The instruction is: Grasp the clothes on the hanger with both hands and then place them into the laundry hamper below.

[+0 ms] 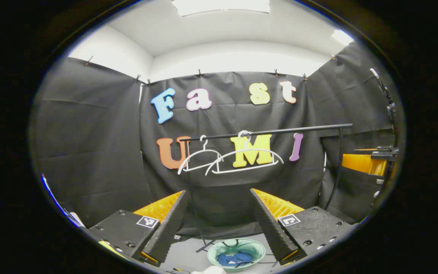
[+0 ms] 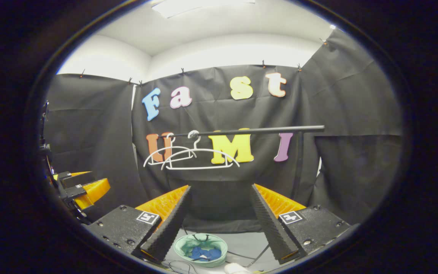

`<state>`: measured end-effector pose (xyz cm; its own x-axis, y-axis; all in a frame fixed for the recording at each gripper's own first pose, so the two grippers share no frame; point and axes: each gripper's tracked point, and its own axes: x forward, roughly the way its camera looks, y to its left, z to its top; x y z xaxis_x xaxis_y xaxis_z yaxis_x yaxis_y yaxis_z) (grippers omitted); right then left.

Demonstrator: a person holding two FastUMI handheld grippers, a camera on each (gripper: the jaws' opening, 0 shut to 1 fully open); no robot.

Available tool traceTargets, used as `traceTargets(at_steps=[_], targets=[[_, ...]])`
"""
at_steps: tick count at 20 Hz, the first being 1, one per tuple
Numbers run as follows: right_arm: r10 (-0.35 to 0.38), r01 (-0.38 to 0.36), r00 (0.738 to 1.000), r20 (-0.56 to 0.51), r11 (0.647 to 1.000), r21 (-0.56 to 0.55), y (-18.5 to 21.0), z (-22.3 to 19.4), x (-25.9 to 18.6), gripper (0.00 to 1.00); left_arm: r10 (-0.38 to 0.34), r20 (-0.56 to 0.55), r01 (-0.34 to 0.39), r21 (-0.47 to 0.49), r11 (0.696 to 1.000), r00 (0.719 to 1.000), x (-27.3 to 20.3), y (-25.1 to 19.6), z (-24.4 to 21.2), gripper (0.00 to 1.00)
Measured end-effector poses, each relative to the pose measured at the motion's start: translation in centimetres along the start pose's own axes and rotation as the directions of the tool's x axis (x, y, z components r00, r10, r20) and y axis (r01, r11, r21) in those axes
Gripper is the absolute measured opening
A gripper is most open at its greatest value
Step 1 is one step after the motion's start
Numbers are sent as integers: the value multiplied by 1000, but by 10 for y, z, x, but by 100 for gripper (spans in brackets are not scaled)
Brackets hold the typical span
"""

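My left gripper (image 1: 217,220) sits low in front of me with its two fingers spread wide, nothing between them. My right gripper (image 2: 219,217) is the same: fingers well apart, holding nothing. In the left gripper view the right gripper (image 1: 371,160) also shows at the far right edge, and in the right gripper view the left gripper (image 2: 82,190) shows at the far left edge.

Below and just beyond my fingers, on the pale floor (image 1: 188,251), stands the laundry hamper (image 1: 236,254), a round pale green tub seen from above. The clothes (image 1: 235,258), a crumpled blue bundle, lie inside it. In the right gripper view the laundry hamper (image 2: 202,249) sits between my fingers near the left one, with the clothes (image 2: 203,253) on its bottom. A few dark cables trail on the floor beside it.

Farther off, a black rail (image 1: 272,131) runs across the booth in front of the black cloth wall (image 1: 89,152). Two white hangers (image 1: 242,158) hang from it side by side, overlapping, both bare. In the right gripper view the hangers (image 2: 192,158) hang near the left end of the rail (image 2: 249,131).
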<state>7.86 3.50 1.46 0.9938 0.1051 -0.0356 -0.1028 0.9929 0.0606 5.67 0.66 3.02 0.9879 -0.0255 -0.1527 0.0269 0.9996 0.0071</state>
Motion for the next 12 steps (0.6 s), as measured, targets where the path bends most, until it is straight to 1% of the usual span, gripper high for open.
traceTargets(at_steps=[3, 4, 5, 7, 12], targets=[[2, -2, 1000, 9, 1000, 23, -15, 0, -17, 99, 52, -24, -52, -16, 999, 998, -14, -1, 0, 97], [10, -10, 1000, 5, 1000, 21, -20, -3, -19, 100, 66, -22, -67, -24, 997, 998, -17, -4, 2, 100], [15, -15, 1000, -1, 1000, 9, -25, -5, -21, 100, 81, -25, -82, -31, 996, 996, -27, -6, 2, 100], [21, -21, 1000, 4, 1000, -7, -45, -1, -34, 100, 84, -34, -85, -46, 995, 996, -39, -20, 3, 100], [48, -48, 999, 25, 999, 2, -68, 14, -44, 100, 92, -23, -93, -52, 994, 996, -53, -54, 19, 100]])
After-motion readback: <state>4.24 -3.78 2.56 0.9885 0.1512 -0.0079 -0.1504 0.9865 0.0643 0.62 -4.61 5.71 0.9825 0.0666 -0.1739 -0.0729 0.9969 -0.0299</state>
